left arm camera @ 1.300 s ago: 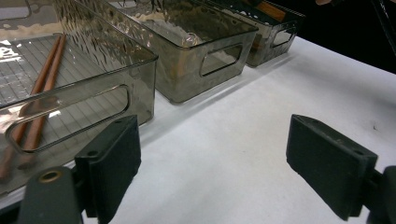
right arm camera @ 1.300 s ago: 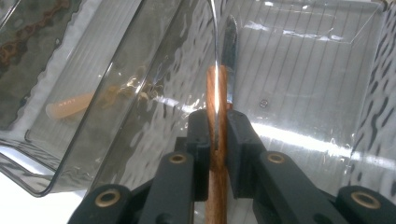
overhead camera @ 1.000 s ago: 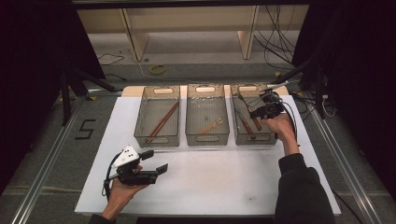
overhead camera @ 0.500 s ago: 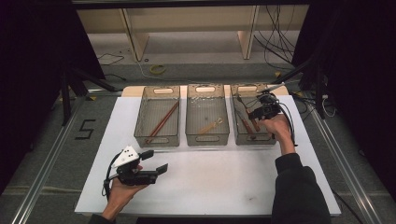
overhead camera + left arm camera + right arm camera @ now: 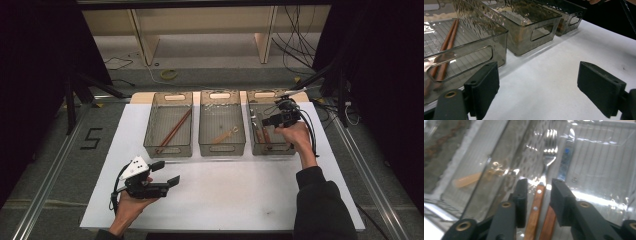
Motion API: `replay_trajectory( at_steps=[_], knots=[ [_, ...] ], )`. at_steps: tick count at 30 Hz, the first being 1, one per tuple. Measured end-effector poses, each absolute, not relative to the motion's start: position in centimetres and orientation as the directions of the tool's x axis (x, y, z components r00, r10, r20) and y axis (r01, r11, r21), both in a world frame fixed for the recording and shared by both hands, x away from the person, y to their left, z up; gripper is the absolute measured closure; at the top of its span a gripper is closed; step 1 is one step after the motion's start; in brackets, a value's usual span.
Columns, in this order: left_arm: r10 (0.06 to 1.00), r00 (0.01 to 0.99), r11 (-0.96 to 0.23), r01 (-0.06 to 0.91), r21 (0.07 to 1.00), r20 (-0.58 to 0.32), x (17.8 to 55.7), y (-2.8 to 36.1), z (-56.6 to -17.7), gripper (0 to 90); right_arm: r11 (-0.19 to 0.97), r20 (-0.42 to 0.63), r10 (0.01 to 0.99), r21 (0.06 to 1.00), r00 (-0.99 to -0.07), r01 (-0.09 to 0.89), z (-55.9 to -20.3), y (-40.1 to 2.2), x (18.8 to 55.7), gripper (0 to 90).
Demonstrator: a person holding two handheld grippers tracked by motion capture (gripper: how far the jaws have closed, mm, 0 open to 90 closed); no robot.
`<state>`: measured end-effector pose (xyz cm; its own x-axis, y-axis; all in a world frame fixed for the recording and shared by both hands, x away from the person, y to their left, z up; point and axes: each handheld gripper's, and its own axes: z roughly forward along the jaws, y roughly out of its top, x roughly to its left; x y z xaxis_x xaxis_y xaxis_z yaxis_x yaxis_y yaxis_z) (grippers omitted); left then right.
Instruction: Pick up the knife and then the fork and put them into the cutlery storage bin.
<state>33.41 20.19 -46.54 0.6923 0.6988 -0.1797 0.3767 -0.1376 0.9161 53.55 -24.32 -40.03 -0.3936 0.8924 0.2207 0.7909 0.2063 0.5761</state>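
Observation:
My right gripper (image 5: 267,121) hovers over the right-hand clear bin (image 5: 272,148), pointing down into it. In the right gripper view its jaws (image 5: 539,195) stand apart on either side of a wooden-handled fork (image 5: 548,150) lying on the bin floor. They have just been opening, and the pads do not touch the handle. A knife (image 5: 566,157) with a wooden handle lies beside the fork. My left gripper (image 5: 166,173) rests low over the white table near its front left. It is wide open (image 5: 549,85) with nothing between its fingers.
Three smoky clear bins stand in a row at the back of the white table (image 5: 240,200). The left bin (image 5: 167,150) holds brown chopsticks (image 5: 174,131), and the middle bin (image 5: 222,148) holds a small wooden utensil (image 5: 223,135). Cables trail off the table's right rear.

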Motion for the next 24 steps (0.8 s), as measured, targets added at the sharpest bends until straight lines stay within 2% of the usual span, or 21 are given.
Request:
replay_trajectory(
  at_steps=[7, 20, 24],
  knots=[
    [0.698, 0.693, -0.139, 0.377, 0.916, -0.179, 33.4, 20.2, -46.5, 17.1, 0.205, 0.257, 0.857, 0.623, -0.446, 0.755, -39.5, -23.9, 52.1, 56.3],
    [0.698, 0.691, -0.134, 0.381, 0.915, -0.186, 33.5, 20.1, -46.5, 17.1, 0.205, 0.262, 0.815, 0.704, -0.517, 0.680, -39.4, -22.7, 48.3, 38.9],
    [0.698, 0.692, -0.136, 0.382, 0.914, -0.185, 33.5, 20.1, -46.6, 17.0, 0.198, 0.260, 0.806, 0.729, -0.532, 0.656, -39.6, -22.4, 46.8, 36.2]
  ],
)
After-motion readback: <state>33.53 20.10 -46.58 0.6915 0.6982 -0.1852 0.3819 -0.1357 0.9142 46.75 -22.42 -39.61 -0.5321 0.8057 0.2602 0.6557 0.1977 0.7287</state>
